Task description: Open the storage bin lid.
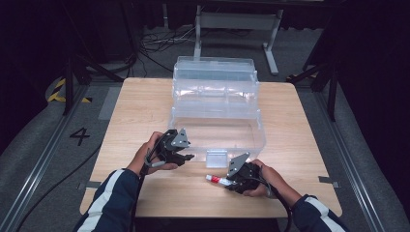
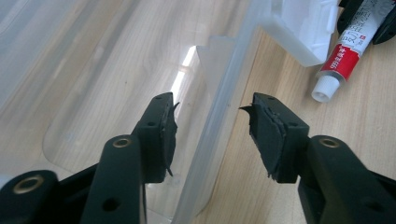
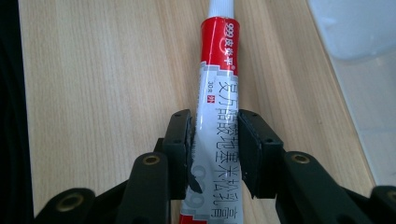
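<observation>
From above, the left gripper [image 1: 186, 156] sits at the clear box's [image 1: 217, 104] front wall; bare table [image 1: 145, 106] lies leftward. Its own view shows jaws parted astride that wall, untouching. The right gripper [image 3: 215, 135] clamps the ointment tube [image 3: 217, 93] on open wood.

The desk [image 1: 145, 106] was pale wood-grain laminate, smooth and matt. On it stood a clear, glossy plastic box [image 1: 217, 104]. Near the box's front wall lay a glossy red-and-white tube [image 3: 219, 93], its white cap smooth plastic. Both hand-held grippers' black pads looked matt and rough-edged.
</observation>
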Available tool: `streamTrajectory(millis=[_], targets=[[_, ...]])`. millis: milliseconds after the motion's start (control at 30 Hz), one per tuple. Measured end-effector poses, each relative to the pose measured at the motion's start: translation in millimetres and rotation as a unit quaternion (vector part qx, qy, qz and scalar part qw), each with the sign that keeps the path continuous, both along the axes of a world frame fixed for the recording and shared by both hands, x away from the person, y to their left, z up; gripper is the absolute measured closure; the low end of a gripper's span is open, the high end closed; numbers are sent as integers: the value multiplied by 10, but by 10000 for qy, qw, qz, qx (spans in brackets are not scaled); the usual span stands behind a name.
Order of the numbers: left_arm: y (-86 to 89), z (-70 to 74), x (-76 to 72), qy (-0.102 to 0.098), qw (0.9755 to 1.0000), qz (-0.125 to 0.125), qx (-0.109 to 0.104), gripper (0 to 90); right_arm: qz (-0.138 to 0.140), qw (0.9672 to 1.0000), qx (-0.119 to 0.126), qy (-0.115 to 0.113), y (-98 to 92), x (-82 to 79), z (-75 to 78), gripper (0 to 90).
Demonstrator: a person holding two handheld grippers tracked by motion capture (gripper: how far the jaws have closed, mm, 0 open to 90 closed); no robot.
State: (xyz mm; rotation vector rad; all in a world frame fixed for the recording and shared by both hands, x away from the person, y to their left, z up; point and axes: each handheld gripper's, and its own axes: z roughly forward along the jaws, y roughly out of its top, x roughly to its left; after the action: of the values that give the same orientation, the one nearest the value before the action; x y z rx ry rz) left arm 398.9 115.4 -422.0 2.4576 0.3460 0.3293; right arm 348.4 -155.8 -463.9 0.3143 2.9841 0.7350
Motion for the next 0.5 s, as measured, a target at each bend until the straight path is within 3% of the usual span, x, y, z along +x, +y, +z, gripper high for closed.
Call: streamTrajectory(millis=[200,333,500], targets=[[37,83,-40,-76,9999,129,-82,394,3,9998,-210,63,-23,-23,26,664],[84,237,-151,-325,9989,268,-181,341,38,9991,-392,154,-72,-33,45,659],[142,308,-208,-502,9976,395,-281,281,-1,9986,-482,202,-113,-46,55,653]])
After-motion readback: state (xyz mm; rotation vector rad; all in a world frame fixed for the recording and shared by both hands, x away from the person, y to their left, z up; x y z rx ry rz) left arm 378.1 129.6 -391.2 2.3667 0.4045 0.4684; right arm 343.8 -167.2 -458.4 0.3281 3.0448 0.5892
